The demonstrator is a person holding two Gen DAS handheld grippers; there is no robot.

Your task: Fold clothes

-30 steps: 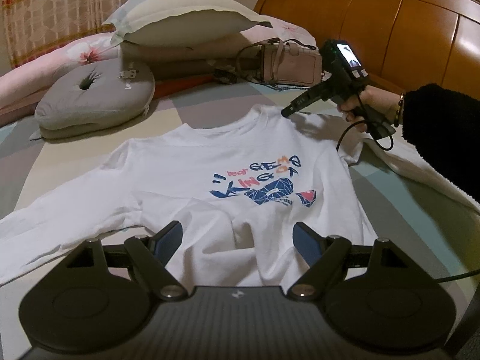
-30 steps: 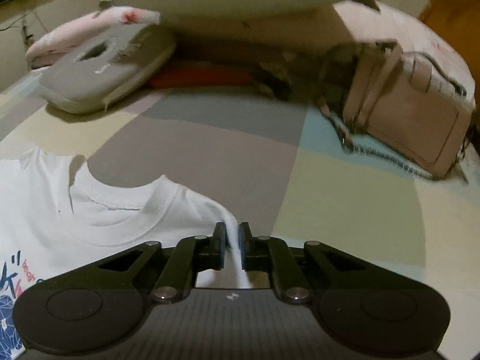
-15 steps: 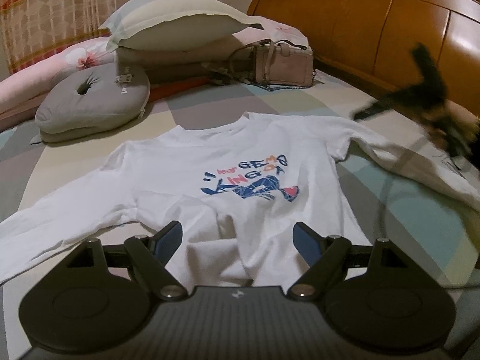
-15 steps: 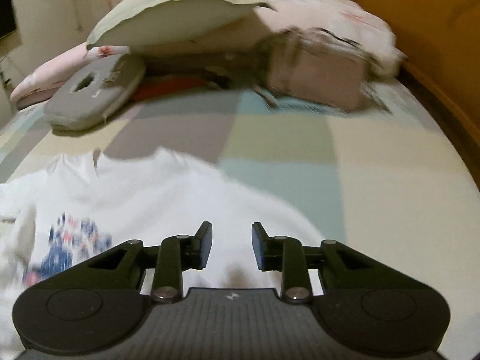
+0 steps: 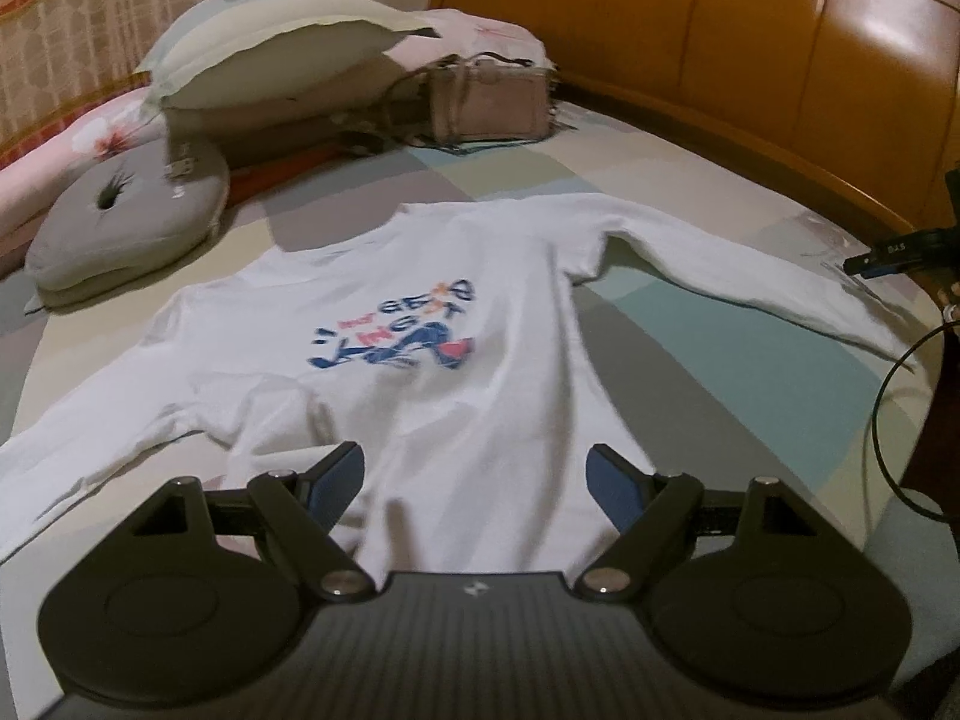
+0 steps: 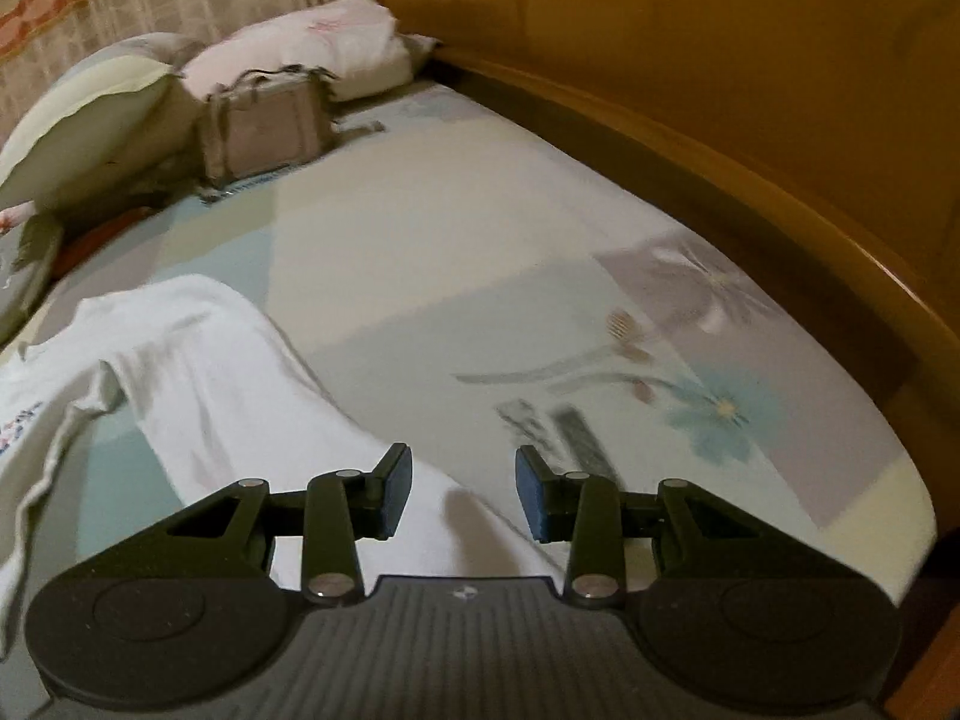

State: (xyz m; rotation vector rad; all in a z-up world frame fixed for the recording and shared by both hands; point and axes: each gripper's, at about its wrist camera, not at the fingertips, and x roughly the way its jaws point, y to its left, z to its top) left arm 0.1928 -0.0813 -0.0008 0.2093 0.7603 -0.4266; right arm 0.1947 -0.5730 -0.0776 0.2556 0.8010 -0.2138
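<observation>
A white long-sleeved shirt (image 5: 510, 276) with a blue and red print lies face up on the bed, both sleeves spread out. My left gripper (image 5: 475, 468) hovers open over the shirt's lower part, nothing between its pads. My right gripper (image 6: 463, 480) hangs over the shirt's right sleeve (image 6: 228, 372), near its outer end. Its jaws are opening and the pads do not press the cloth below them. In the left wrist view only the right gripper's fingers (image 5: 888, 252) show, at the far right edge by the cuff.
Pillows, a grey ring cushion (image 5: 126, 222) and a pink handbag (image 5: 492, 102) sit at the head of the bed. A wooden headboard (image 5: 780, 60) curves along the right side. A black cable (image 5: 882, 396) loops off the bed edge at right.
My right gripper let go of the shirt near the collar, swung right along the sleeve toward the bed's edge, and its jaws spread. My left gripper drifted slightly, still open.
</observation>
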